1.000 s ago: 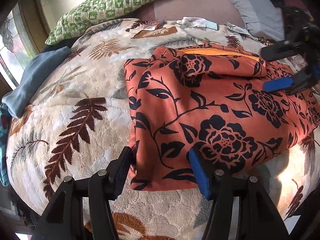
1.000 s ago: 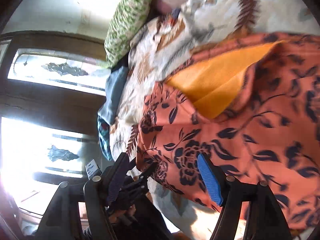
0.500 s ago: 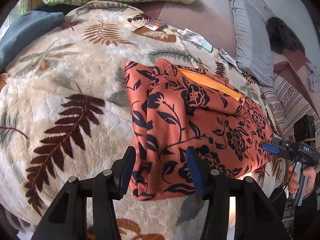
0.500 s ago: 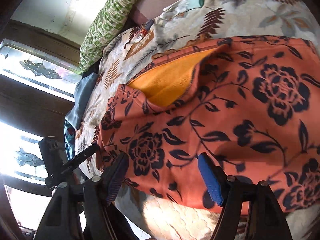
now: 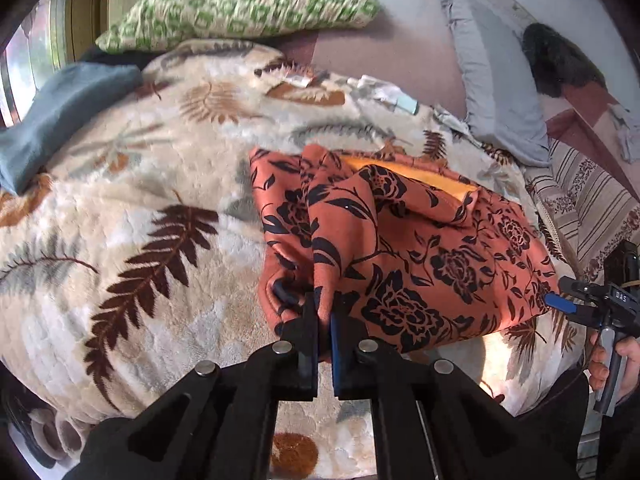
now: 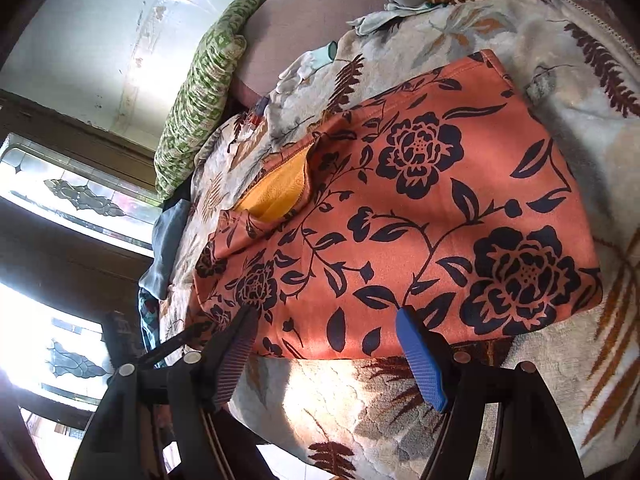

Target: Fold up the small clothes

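An orange garment with black flowers (image 5: 420, 248) lies folded on the leaf-print blanket (image 5: 120, 216); its yellow lining (image 5: 404, 174) shows at the far opening. My left gripper (image 5: 323, 312) is shut on the garment's near left corner, and the cloth bunches up from the pinch. In the right wrist view the same garment (image 6: 420, 216) lies flat, lining (image 6: 276, 192) at left. My right gripper (image 6: 326, 320) is open, its fingers straddling the garment's near edge. It also shows in the left wrist view (image 5: 560, 304) at the garment's right corner.
A green patterned pillow (image 5: 240, 8) and a grey pillow (image 5: 492, 92) lie at the bed's far side. A blue cloth (image 5: 60, 116) lies at the left. Small white items (image 5: 384, 94) sit beyond the garment. A window (image 6: 60, 200) is beside the bed.
My left gripper closed on the garment's near left corner and gathered the cloth upward. My right gripper moved down to the garment's near edge, still open.
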Tool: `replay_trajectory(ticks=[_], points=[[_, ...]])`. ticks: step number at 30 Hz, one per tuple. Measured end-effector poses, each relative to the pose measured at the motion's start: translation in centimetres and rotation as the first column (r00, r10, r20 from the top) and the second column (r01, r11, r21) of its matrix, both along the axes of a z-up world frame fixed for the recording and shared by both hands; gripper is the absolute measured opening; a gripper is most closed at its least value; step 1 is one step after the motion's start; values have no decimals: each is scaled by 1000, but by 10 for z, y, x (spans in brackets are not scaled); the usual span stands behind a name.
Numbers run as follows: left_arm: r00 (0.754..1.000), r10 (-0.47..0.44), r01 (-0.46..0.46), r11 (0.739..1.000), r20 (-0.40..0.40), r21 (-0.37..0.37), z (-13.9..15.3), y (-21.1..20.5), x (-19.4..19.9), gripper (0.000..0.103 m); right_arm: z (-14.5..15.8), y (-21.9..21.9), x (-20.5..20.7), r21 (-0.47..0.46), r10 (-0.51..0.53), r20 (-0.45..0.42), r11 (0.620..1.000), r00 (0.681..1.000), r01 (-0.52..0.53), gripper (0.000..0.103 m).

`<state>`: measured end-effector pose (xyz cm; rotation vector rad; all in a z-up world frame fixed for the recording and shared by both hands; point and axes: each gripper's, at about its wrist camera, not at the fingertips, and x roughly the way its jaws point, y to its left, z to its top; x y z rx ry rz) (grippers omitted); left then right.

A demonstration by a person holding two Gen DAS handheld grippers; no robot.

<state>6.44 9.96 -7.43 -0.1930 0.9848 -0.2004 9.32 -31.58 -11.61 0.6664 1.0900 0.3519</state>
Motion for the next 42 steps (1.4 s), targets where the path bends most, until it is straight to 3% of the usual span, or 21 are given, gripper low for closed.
replay_trajectory(ticks=[2, 4, 5, 6, 7, 8, 9, 11, 13, 17, 21, 26, 27, 28, 29, 31, 34, 38, 39, 41, 42], points=[[996, 42, -43, 999, -73, -23, -21, 3, -7, 5, -1, -1, -2, -27, 1, -4, 1000, 1000, -1, 75], [973, 96, -98, 995, -209, 0, -69, 10, -3, 8, -5, -2, -1, -31, -9, -22, 999, 1000, 8, 75], [971, 103, -113, 993, -215, -33, -82, 14, -2, 8, -7, -2, 2, -27, -14, -31, 1000, 999, 14, 75], [976, 107, -120, 991, -192, -57, -78, 16, -2, 7, -9, -2, 5, -24, -17, -35, 1000, 999, 16, 75], [978, 98, -113, 991, -185, -69, -70, 16, -1, 22, -8, 1, 8, -26, -14, -38, 1000, 999, 13, 75], [983, 76, -89, 993, -166, -73, -60, 15, 1, 37, -6, 5, 12, -33, -3, -37, 999, 999, 2, 75], [990, 61, -69, 996, -126, -56, -47, 13, 2, 68, -4, 10, 15, -41, 16, -30, 999, 999, -17, 75], [999, 40, -40, 999, 10, -6, -17, 13, 6, 73, 0, 20, 18, -52, 59, -5, 997, 998, -59, 77], [996, -14, 12, 999, 82, 32, 3, 13, 23, 76, -2, 27, 23, -78, 70, -14, 994, 997, -71, 77], [995, -93, 91, 994, 20, 61, 0, 1, 96, 76, -15, 29, 26, -62, 55, -40, 996, 998, -57, 77], [981, -161, 175, 977, -111, 123, -26, -33, 149, 49, -24, 27, 25, -68, 48, -53, 996, 997, -52, 77], [963, -161, 199, 966, -217, 163, -59, -56, 173, 49, -30, 16, 26, -36, 10, -56, 999, 998, -12, 77], [964, -155, 194, 966, -217, 173, -61, -57, 174, 39, -33, 14, 28, -31, 6, -60, 999, 998, -8, 77], [966, -152, 193, 962, -208, 193, -61, -58, 173, 17, -35, 12, 29, -26, 4, -63, 1000, 998, -6, 77], [969, -148, 188, 960, -198, 205, -59, -57, 172, 7, -37, 12, 30, -21, 4, -66, 1000, 998, -5, 77], [980, -111, 139, 976, -163, 168, -49, -47, 170, 6, -39, 13, 30, -19, 6, -65, 1000, 998, -7, 77], [996, 37, -31, 997, -86, 64, -28, -4, 161, 6, -41, 11, 30, -15, 8, -61, 1000, 998, -9, 77], [978, 185, -192, 979, -95, -65, -41, 47, 153, 8, -41, 11, 27, -10, -4, -59, 1000, 998, 4, 77], [973, 188, -200, 976, -130, -87, -51, 54, 155, 11, -40, 11, 27, -13, -4, -59, 1000, 998, 3, 77], [965, 203, -214, 975, -163, -53, -65, 57, 159, 30, -39, 12, 26, -22, -2, -59, 1000, 998, 1, 77], [964, 224, -230, 973, -146, -29, -65, 60, 158, 48, -39, 12, 25, -26, -2, -59, 1000, 998, 1, 77]])
